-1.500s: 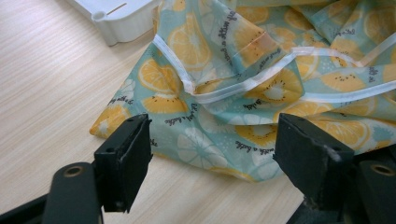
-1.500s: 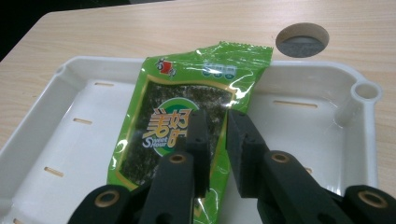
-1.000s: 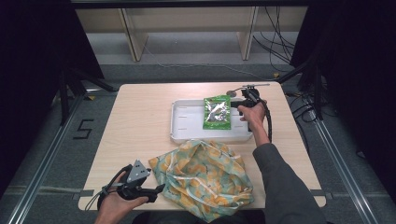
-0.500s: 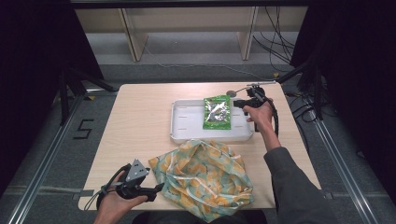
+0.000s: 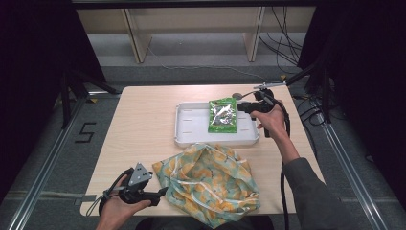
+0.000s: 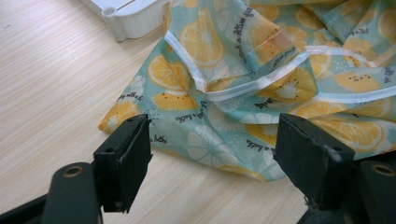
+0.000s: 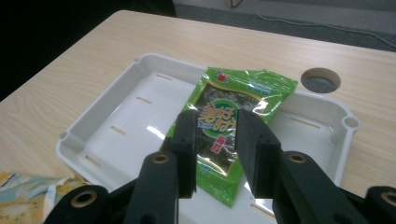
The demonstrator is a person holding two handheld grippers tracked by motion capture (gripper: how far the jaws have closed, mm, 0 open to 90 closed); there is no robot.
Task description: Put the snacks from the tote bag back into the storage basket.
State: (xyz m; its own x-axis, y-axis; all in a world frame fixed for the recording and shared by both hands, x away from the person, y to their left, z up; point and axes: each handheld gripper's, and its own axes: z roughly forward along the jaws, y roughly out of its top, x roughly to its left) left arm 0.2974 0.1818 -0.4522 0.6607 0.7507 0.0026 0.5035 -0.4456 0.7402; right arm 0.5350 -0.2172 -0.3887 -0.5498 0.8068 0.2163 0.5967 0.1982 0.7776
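A: What is nearest to the person?

B: The left claw (image 5: pixel 160 193) is at the near edge of the counter (image 5: pixel 143 124). Its jaws stand wide apart, released, and they grasp nothing. Just in front of them lies the bag (image 6: pixel 261 84), a cloth with orange slices printed on it. In the left gripper view its corner lies between the jaws, but the pads do not press on it.

A: And behind the bag?

B: The white tray (image 5: pixel 191 129) is near the bag's far edge. The green packet (image 5: pixel 222 116) lies flat in the right part of the tray.

A: Where is the right claw (image 5: pixel 241 105)?

B: It is just beside the packet's right side, above the tray. Its jaws have just been opening. They are a little apart now, released, with nothing between them. In the right gripper view the packet (image 7: pixel 229 126) lies below them, not touched.
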